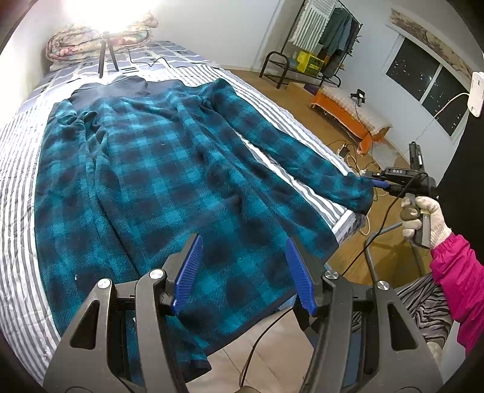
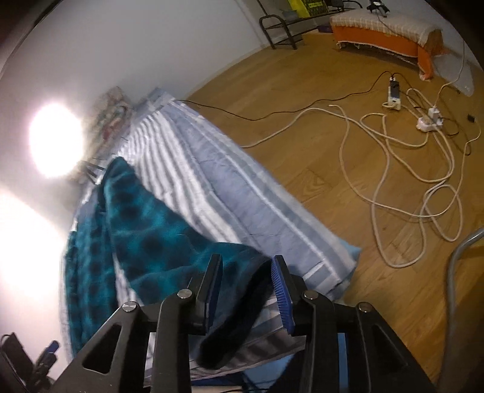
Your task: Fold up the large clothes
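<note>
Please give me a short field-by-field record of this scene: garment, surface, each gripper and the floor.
garment: teal checked robe, spread flat, sleeve stretched toward the bed edge
surface: striped bed
left gripper: open, above the hem, nothing between its fingers
right gripper: at the cuff, which lies between its fingers; right pad looks clear of the cloth
hand: gloved, pink sleeve, holding the right gripper
floor: wood, loose cables

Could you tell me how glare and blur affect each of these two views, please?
Left wrist view: sharp on the plaid garment, with a blown-out lamp glare at the top. Right wrist view: motion-blurred sleeve and bedspread, two white glare patches on the wall.
</note>
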`<action>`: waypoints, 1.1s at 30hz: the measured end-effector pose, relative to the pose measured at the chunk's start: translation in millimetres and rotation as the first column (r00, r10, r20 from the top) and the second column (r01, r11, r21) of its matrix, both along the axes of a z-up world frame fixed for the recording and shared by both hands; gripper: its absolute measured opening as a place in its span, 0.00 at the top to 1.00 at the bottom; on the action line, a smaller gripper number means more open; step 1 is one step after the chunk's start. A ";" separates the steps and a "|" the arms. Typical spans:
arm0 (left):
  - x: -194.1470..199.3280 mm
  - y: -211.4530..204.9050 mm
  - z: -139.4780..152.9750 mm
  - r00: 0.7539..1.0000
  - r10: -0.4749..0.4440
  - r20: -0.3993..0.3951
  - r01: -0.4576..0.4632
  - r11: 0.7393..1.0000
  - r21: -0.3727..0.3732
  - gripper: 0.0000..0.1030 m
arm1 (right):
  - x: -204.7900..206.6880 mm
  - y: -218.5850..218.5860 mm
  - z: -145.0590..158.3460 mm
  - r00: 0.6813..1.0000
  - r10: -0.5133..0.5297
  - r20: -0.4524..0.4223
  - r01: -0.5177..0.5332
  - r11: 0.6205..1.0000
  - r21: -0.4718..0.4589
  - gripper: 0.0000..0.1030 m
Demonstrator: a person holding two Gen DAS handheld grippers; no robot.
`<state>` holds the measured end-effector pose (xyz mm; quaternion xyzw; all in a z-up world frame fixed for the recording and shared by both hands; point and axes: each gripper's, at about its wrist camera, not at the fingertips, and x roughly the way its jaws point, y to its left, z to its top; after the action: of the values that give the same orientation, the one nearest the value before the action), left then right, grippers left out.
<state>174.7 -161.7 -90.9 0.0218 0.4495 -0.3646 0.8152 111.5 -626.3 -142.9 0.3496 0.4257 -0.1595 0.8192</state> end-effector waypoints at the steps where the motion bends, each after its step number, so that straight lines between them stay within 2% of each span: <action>1: -0.6 0.1 0.0 1.000 -0.003 0.001 0.003 1.000 0.001 0.43 | -0.4 -2.6 -1.7 1.000 -0.007 -0.005 0.007 1.000 0.001 0.64; 3: -0.9 -0.5 0.1 1.000 -0.007 0.002 0.007 1.000 0.004 0.43 | -4.0 -9.5 -5.8 0.999 -0.037 -0.014 0.037 0.999 0.016 0.64; 6: -1.3 -0.9 0.1 1.000 -0.008 0.001 0.008 1.000 0.003 0.43 | -14.5 -21.2 -7.3 0.996 -0.084 0.030 0.081 0.993 0.082 0.61; 9: -1.4 -2.0 -0.3 1.000 -0.009 -0.001 0.009 1.000 0.005 0.43 | -14.4 -25.1 -6.8 0.995 -0.075 0.068 0.067 0.992 0.107 0.51; 11: -2.7 -3.9 -0.8 1.000 -0.012 -0.001 0.012 1.000 0.005 0.43 | -10.7 -23.6 -9.4 0.994 -0.059 0.087 0.048 0.991 0.128 0.50; 14: -3.8 -7.4 -1.1 1.000 -0.019 0.001 0.019 1.000 0.005 0.43 | -2.4 -17.7 -16.9 0.998 -0.034 0.056 0.027 0.992 0.120 0.52; 16: -5.8 -8.1 -1.1 1.000 -0.024 0.004 0.024 1.000 0.008 0.43 | -0.2 -14.3 -21.4 0.999 -0.016 0.047 0.010 0.991 0.137 0.78; 18: -5.7 -7.7 -1.0 1.000 -0.023 0.003 0.023 1.000 0.007 0.43 | -1.4 -10.5 -18.9 0.999 -0.013 0.052 0.005 0.990 0.138 0.90; 19: -5.9 -7.3 -1.5 1.000 -0.021 0.002 0.021 1.000 0.007 0.43 | -3.9 -7.0 -12.7 0.997 -0.018 0.074 0.007 0.990 0.139 0.93; 24: -3.6 -6.2 -0.4 1.000 -0.006 -0.002 0.006 1.000 0.004 0.43 | -12.8 13.3 29.6 0.974 -0.031 0.227 -0.015 0.980 0.199 0.95; 27: -1.3 -2.4 1.8 1.000 0.004 0.001 -0.004 1.000 -0.006 0.43 | -7.1 34.3 58.9 0.954 0.002 0.300 -0.060 0.981 0.185 0.95; 31: 2.1 3.5 5.1 1.000 0.026 0.001 -0.026 0.999 -0.022 0.43 | 10.4 75.0 92.7 0.922 0.106 0.373 -0.170 0.975 0.143 0.95; 33: 3.6 7.6 5.5 0.999 0.040 0.000 -0.040 0.999 -0.028 0.43 | 20.7 103.6 105.8 0.900 0.180 0.398 -0.248 0.960 0.127 0.95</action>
<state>178.2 -154.1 -85.4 0.0015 0.4446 -0.3544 0.8226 132.2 -522.7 -37.1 0.3951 0.3060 0.0410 0.8652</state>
